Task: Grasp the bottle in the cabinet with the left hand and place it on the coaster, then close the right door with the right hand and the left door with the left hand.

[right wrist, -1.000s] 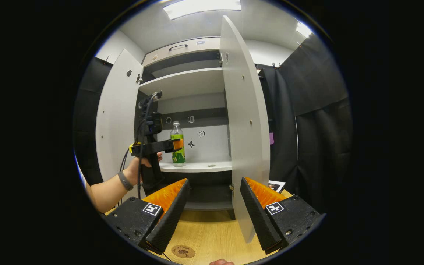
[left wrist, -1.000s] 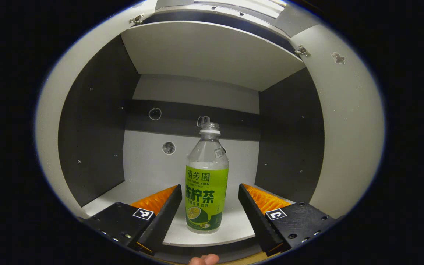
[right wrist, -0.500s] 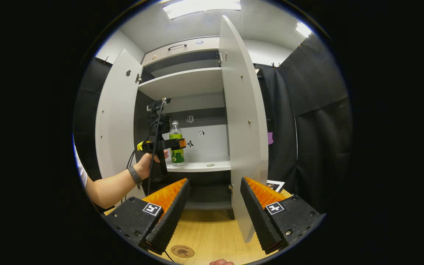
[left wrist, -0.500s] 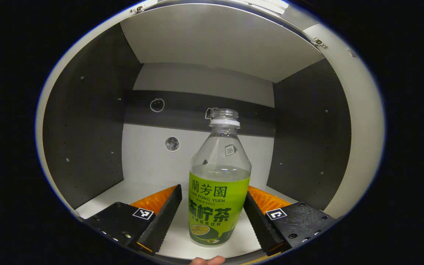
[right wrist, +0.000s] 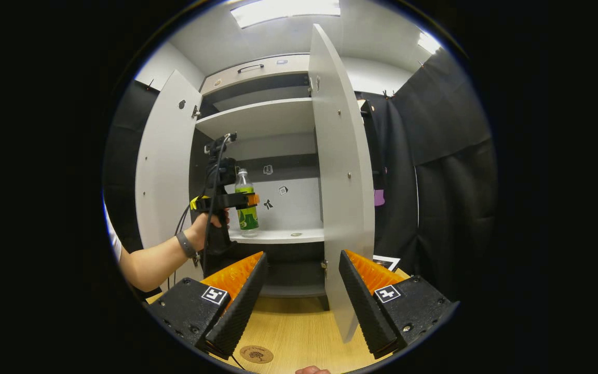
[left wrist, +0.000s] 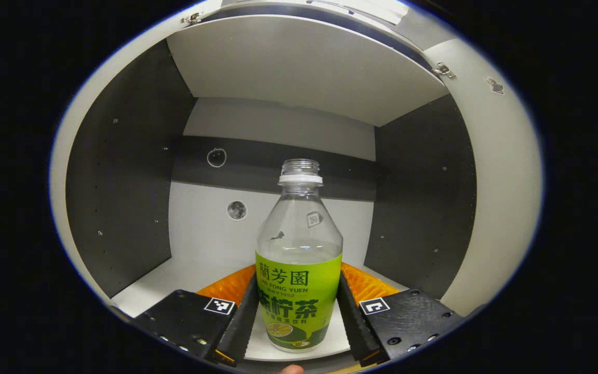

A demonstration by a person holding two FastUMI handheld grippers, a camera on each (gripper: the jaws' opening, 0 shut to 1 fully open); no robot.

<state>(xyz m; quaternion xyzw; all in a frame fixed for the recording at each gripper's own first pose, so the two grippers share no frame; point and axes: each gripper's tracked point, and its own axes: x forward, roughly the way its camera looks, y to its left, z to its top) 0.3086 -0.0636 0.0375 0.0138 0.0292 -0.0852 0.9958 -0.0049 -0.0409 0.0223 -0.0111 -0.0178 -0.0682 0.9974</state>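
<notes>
A: Where is the bottle (left wrist: pixel 299 270) at this moment?

B: It stands upright on the cabinet shelf (left wrist: pixel 164 280), near the front edge. The left tongs (left wrist: pixel 297 317) are around its green label, one finger on each side, and both fingers press on it. So I judge the grasp is made, low on the body, where the bottle is widest and will not slip easily.

A: Is it already lifted?

B: I cannot tell. In the right gripper view the bottle (right wrist: pixel 246 210) seems to touch the shelf or be just above it.

A: And the right tongs (right wrist: pixel 299 293)?

B: They are released, with a wide gap between the fingers, and hold nothing. They wait over the table (right wrist: pixel 299 332), probably to keep away from the left hand (right wrist: pixel 206 226).

A: Where must the bottle go?

B: To the coaster (right wrist: pixel 256 354) on the near side of the table. The right door (right wrist: pixel 343 176) and the left door (right wrist: pixel 166 166) are both open, so closing them is not yet done.
</notes>
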